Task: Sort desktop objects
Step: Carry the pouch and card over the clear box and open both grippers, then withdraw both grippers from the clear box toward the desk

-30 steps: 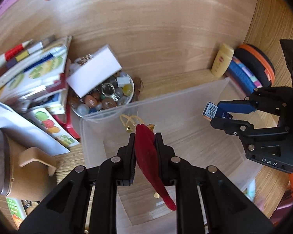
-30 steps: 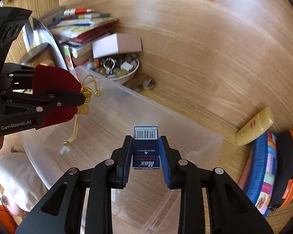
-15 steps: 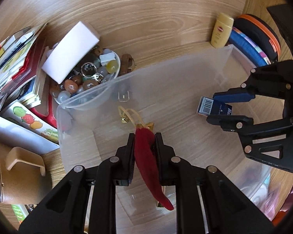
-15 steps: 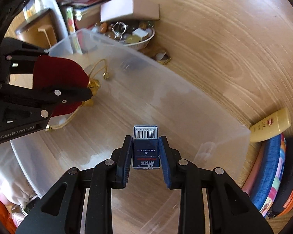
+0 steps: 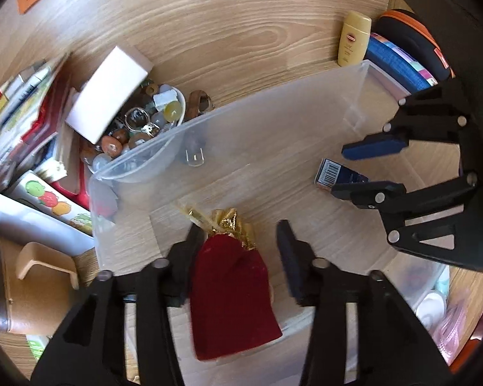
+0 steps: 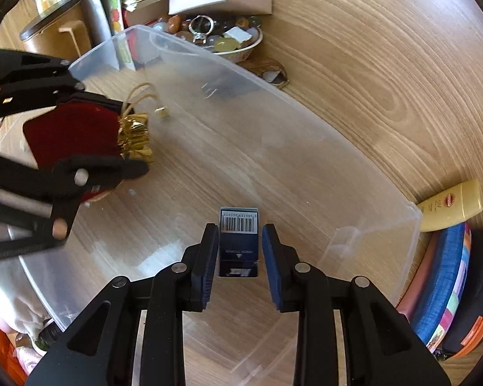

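A clear plastic bin (image 5: 273, 106) (image 6: 306, 122) stands on the wooden desk. My left gripper (image 5: 238, 244) is open inside the bin, and the dark red pouch with gold trim (image 5: 232, 283) (image 6: 71, 132) lies loose between its fingers. My right gripper (image 6: 238, 244) is open too, and the small dark blue box with a barcode (image 6: 239, 241) (image 5: 338, 173) sits free between its fingers over the bin floor. Each gripper shows in the other's view, the right one (image 5: 357, 170) and the left one (image 6: 119, 135).
A bowl of beads and stones (image 5: 135, 132) (image 6: 222, 38) with a white box (image 5: 109, 93) on it stands behind the bin. Books (image 5: 22, 112) lie left. A yellow tube (image 5: 352, 38) (image 6: 450, 206) and round zip cases (image 5: 405, 54) (image 6: 460, 286) are at the right.
Both grippers have opened inside the bin. The red pouch and the blue box, gripped half a second ago, are now released. The bin looks closer in both views.
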{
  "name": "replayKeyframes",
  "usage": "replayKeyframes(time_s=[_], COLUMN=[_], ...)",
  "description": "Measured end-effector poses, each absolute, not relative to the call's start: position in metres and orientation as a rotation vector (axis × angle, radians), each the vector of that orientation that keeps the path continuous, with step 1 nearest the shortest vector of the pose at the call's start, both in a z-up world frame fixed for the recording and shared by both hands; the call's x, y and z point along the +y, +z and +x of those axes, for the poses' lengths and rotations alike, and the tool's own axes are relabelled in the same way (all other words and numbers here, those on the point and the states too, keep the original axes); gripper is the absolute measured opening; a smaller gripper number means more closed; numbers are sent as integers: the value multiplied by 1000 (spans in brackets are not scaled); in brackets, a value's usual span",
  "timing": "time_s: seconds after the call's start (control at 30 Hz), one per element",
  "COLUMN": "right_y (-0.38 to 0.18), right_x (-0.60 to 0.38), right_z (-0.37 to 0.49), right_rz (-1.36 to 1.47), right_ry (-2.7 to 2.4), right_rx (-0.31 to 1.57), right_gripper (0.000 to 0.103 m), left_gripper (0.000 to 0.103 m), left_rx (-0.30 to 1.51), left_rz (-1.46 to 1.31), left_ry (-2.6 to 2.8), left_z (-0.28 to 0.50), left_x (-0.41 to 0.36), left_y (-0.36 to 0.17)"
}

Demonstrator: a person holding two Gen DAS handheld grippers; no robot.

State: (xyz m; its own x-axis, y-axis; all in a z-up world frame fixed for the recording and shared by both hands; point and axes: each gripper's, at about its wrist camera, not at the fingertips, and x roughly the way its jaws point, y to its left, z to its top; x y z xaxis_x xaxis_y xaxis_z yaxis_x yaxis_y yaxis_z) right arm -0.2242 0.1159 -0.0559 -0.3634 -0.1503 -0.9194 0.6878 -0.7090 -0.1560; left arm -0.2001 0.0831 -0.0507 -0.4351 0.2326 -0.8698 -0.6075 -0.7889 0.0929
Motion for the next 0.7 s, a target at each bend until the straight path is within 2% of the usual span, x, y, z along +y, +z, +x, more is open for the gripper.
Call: replayKeyframes(time_s=[0.03, 0.1, 0.27, 0.33, 0.4, 0.57, 0.7], right_y=[-53, -45, -23, -11, -2, 19, 20], right_x=[118, 122, 127, 131, 134, 144, 145], right_z=[-224, -222, -214, -207, -204, -190, -177], right_rz=[1332, 1303, 1240, 1202, 1153, 1091, 1052], right_ry=[-2116, -2146, -2207, -2239, -2276, -2314, -2335], right_rx=[717, 694, 670, 658, 643, 616, 592], right_gripper=[34, 48, 53, 60, 69, 70, 75], left_gripper=[60, 60, 64, 75, 77, 79, 89], left_rx=[552, 555, 550, 554, 552, 507, 445], left_rz=[-1255, -1237, -1197, -1170, -1139, -1099, -1068], left_ry=[2245, 2261, 2318, 2356, 2392, 2444, 2474], left_z=[-199, -196, -189, -186, -183, -175, -168], left_x=[82, 80, 75, 68, 61, 44, 36], left_y=[-49, -43, -27, -21, -12, 7, 20])
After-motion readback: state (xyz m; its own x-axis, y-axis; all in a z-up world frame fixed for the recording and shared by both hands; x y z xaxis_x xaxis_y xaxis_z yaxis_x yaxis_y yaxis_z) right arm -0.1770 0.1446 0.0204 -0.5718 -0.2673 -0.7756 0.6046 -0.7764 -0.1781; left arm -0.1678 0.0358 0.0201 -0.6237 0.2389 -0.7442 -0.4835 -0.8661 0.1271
